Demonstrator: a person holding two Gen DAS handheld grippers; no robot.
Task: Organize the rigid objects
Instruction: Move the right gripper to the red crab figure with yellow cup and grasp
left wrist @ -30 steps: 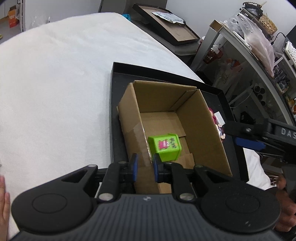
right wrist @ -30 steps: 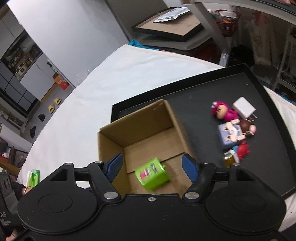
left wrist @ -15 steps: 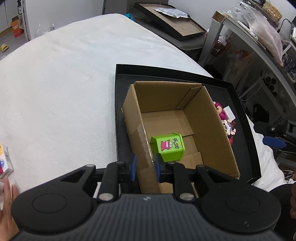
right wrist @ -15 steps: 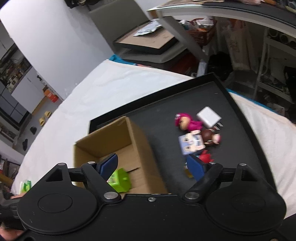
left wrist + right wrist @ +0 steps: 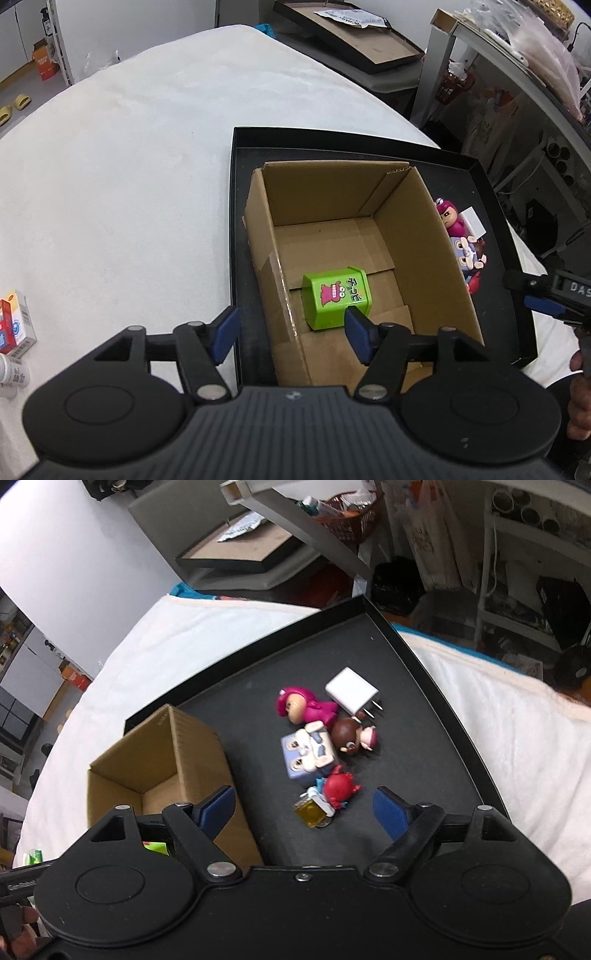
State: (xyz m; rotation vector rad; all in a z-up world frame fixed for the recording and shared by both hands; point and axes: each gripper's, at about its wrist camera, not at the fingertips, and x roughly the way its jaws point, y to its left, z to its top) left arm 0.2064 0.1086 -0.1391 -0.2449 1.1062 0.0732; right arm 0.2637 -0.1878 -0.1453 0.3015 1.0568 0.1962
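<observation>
Left wrist view. Item: left gripper [image 5: 291, 330], jaws opening, blue pads apart and astride the near left wall of the cardboard box [image 5: 436, 236]; that wall stands between the pads, neither pad pressing on it. Item: cardboard box, open-topped, standing in the left part of the black tray [image 5: 233, 229]. Item: green toy box [image 5: 334, 297] with a pink cartoon figure on its face, lying on its side on the floor of the cardboard box, near the front; nothing grips it. Item: white cloth surface [image 5: 122, 177] under the tray. Item: small medicine carton [image 5: 14, 321] and a white bottle [image 5: 11, 371] at the left edge, on the cloth, well apart from the tray.

Right wrist view. Item: right gripper [image 5: 304, 810], pads spread wide, nothing between them, hanging over the bare tray floor just in front of the toy cluster. Item: cluster on the tray, to the right of the cardboard box: pink figurine [image 5: 303, 707], white charger plug [image 5: 352, 695] just beside it, brown-haired doll [image 5: 352, 735], pale blue block toy [image 5: 306, 755], red crab toy [image 5: 339, 786], small yellow bottle [image 5: 312, 812]. The pieces lie close together, several touching. A hand [image 5: 18, 936] shows at the lower left corner.
</observation>
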